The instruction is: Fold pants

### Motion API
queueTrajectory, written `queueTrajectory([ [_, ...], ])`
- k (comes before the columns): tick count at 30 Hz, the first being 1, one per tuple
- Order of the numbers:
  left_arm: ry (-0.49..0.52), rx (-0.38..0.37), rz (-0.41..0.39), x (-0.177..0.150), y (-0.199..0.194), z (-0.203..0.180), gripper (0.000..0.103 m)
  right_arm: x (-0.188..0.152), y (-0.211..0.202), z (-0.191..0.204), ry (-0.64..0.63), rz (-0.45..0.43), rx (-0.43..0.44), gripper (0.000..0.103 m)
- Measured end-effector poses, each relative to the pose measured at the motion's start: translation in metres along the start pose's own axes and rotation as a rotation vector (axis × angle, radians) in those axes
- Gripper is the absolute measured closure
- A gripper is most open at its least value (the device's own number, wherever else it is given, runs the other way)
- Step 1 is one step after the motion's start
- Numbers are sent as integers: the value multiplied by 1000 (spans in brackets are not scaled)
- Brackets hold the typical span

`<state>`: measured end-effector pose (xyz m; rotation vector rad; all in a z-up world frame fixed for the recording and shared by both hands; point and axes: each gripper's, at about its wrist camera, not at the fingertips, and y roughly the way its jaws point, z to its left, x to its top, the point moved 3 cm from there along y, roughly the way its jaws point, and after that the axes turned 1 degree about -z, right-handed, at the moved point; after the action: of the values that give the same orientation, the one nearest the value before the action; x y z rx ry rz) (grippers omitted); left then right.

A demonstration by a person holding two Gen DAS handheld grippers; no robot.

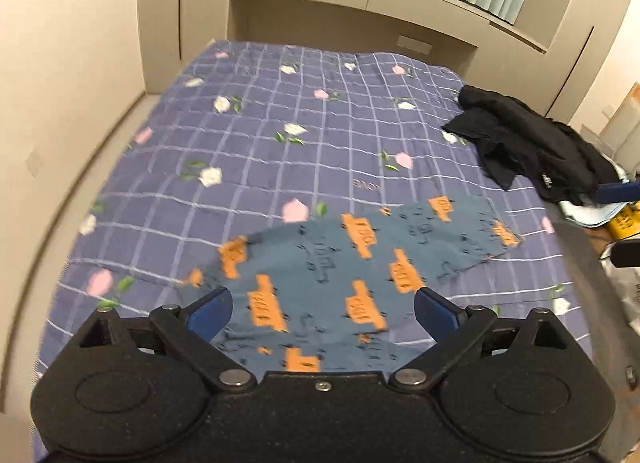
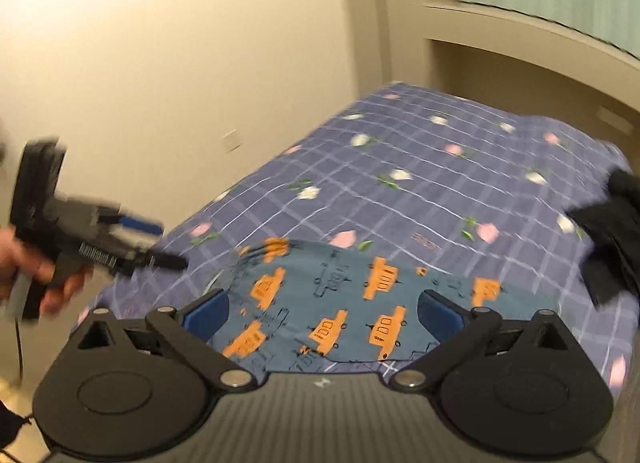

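Blue pants [image 1: 340,263] printed with orange trucks lie folded flat at the near edge of the bed [image 1: 260,135], both the left gripper [image 1: 323,313] and right gripper [image 2: 323,313] spread wide and empty above, so folding looks nearly finished.

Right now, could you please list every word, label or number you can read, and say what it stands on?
None reads clearly.
Pants: orange patches with dark marks, blurred.
Bedspread: small mirrored word, unreadable.
Dark clothes: white tag, too small.
Left hand-held gripper: white lettering, blurred.
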<state>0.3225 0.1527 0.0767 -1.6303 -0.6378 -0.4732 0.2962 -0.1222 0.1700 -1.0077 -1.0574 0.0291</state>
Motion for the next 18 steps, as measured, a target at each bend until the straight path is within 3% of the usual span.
queueTrajectory([
  [6, 5, 52, 13, 12, 28, 35, 6, 6, 42, 0, -184, 59, 67, 0],
  [9, 35, 23, 16, 16, 67, 58, 8, 8, 85, -2, -255, 151, 59, 0],
  [10, 41, -6, 18, 17, 85, 67, 12, 8, 97, -3, -276, 174, 52, 0],
  [13, 46, -68, 68, 20, 143, 93, 34, 9, 137, -10, -366, 227, 29, 1],
  [15, 68, -84, 99, 20, 176, 105, 55, 11, 163, -21, -407, 250, 33, 2],
  [18, 113, -77, 116, 21, 216, 117, 57, 11, 204, -45, -440, 274, 57, 9],
])
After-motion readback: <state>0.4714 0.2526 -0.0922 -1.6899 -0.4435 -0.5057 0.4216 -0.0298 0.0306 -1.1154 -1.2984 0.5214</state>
